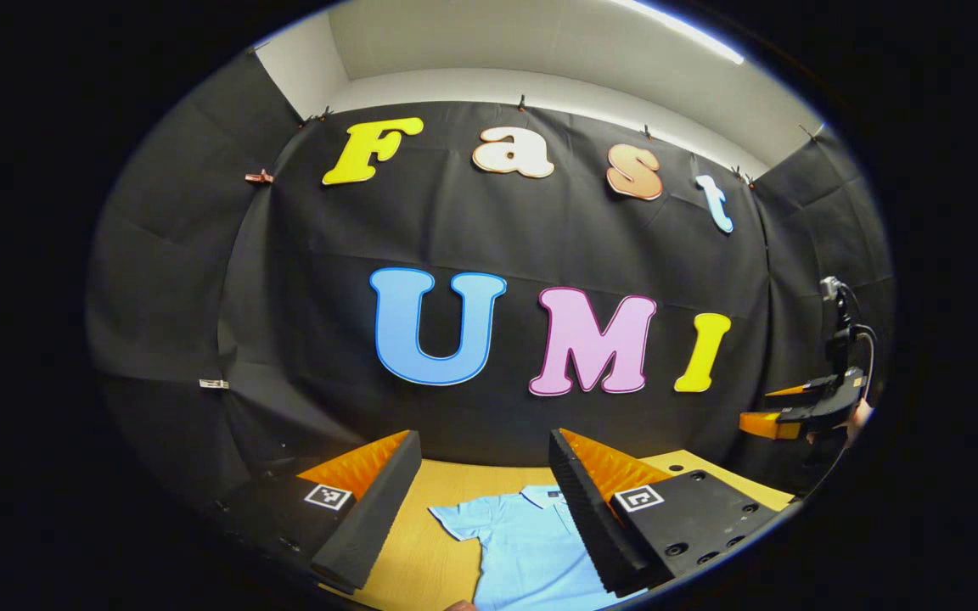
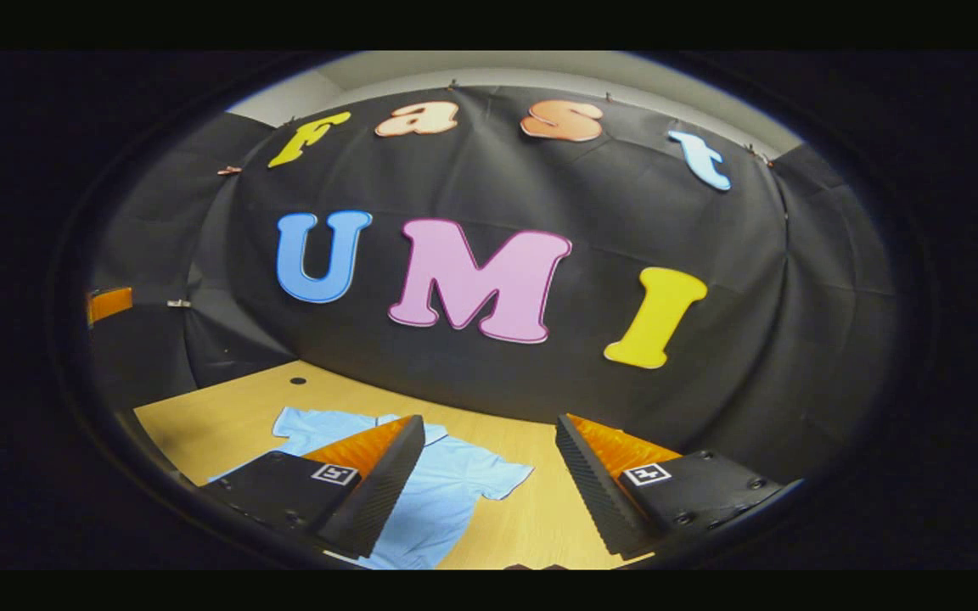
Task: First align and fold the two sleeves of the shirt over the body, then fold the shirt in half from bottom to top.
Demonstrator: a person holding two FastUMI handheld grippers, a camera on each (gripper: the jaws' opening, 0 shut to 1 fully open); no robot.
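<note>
the light blue short-sleeved cotton shirt (image 1: pixel 531 547) lay flat on the pale wooden table (image 2: pixel 226 416), collar toward the wall, below and ahead of both grippers; left gripper (image 1: pixel 485 501) and right gripper (image 2: pixel 489 484) had fingers apart, holding nothing.

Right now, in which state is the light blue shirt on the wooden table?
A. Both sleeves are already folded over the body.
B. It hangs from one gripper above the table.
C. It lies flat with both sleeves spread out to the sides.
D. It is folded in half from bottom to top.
C: the shirt lies flat on the table with its sleeves spread out, and the open left gripper and right gripper touch nothing.
</note>
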